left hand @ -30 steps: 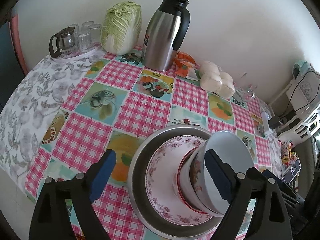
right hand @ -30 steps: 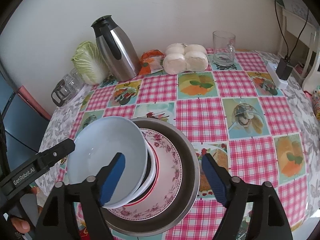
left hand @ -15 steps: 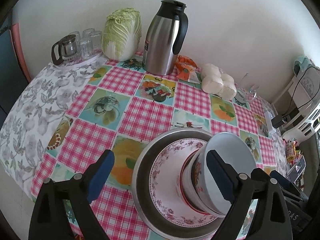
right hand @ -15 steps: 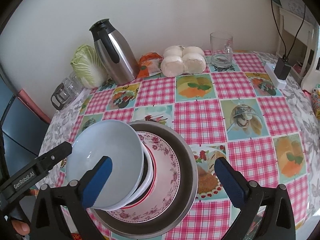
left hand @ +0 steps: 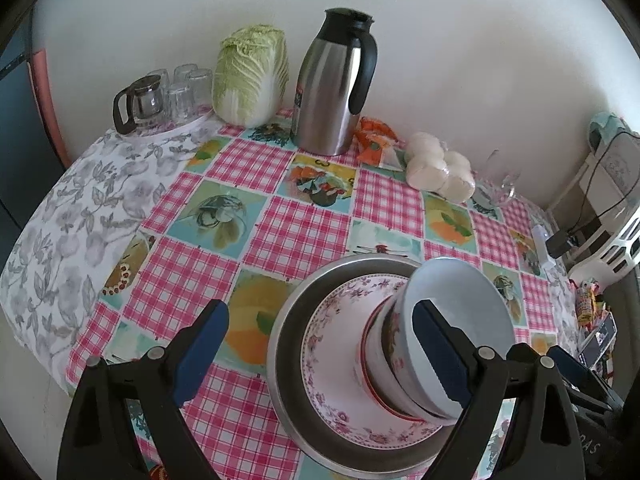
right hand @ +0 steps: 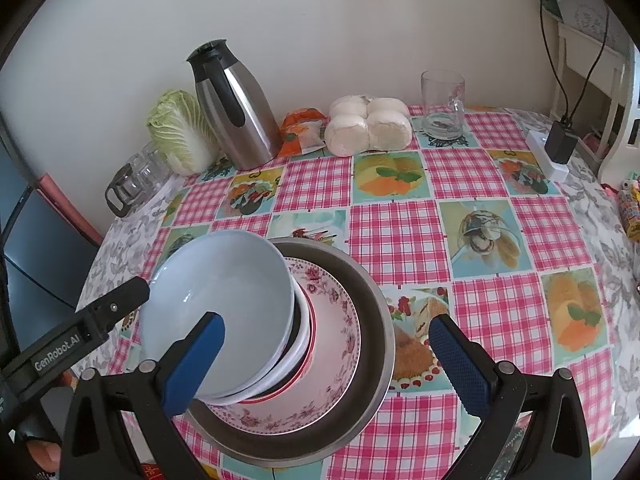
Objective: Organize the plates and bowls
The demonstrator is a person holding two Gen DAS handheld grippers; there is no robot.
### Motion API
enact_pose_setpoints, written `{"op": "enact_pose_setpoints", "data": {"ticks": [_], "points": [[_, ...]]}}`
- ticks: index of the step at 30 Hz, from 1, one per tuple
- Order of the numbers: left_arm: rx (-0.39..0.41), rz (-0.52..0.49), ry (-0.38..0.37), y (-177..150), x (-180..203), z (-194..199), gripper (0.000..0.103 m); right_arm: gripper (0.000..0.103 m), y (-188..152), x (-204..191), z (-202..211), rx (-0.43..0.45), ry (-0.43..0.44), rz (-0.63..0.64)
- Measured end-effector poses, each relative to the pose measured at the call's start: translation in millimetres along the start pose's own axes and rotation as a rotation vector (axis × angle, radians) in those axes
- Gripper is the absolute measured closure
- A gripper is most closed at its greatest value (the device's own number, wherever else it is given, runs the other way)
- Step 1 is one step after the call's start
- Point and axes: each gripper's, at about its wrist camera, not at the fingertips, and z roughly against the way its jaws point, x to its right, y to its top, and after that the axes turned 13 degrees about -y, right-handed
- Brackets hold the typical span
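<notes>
Both tools, left (left hand: 320, 354) and right (right hand: 326, 358), gape wide, holding nothing. The tilted bowl (right hand: 218, 312) wants nudging level onto the stack before either withdraws.

Black triangular-framed left tongs (left hand: 320, 352) and right tongs (right hand: 326, 356): ridged blue pads (right hand: 456, 364), silver pivot screws (right hand: 505, 368), white "GenRobot.AI" lettering (right hand: 60, 354) along one black arm.

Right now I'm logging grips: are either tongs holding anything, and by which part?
Nothing is held. Left tongs and right tongs both stand open around the stacked bowls.
</notes>
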Motion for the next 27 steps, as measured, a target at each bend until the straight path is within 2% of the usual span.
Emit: {"op": "enact_pose_setpoints", "data": {"ticks": [2, 8, 11, 17, 27], "points": [[0.013, -0.011, -0.003, -2, 1, 4, 0.01, 0.0, -3, 1, 4, 0.008, 0.002, -0.001], [0.06, -0.031, 0.06, -12, 2, 18, 0.01, 0.0, -16, 2, 13, 0.026, 0.012, 0.0], [0.058, -0.065, 0.092, -19, 4, 21, 0.01, 0.0, -23, 5, 16, 0.033, 0.013, -0.007], [0.0, -0.079, 0.126, -40, -1, 22, 0.01, 0.0, -41, 9, 14, 0.016, 0.001, 0.002], [-0.102, -0.082, 0.13, -73, -11, 14, 0.01, 0.0, -74, 11, 10, -0.018, -0.039, 0.033]]}}
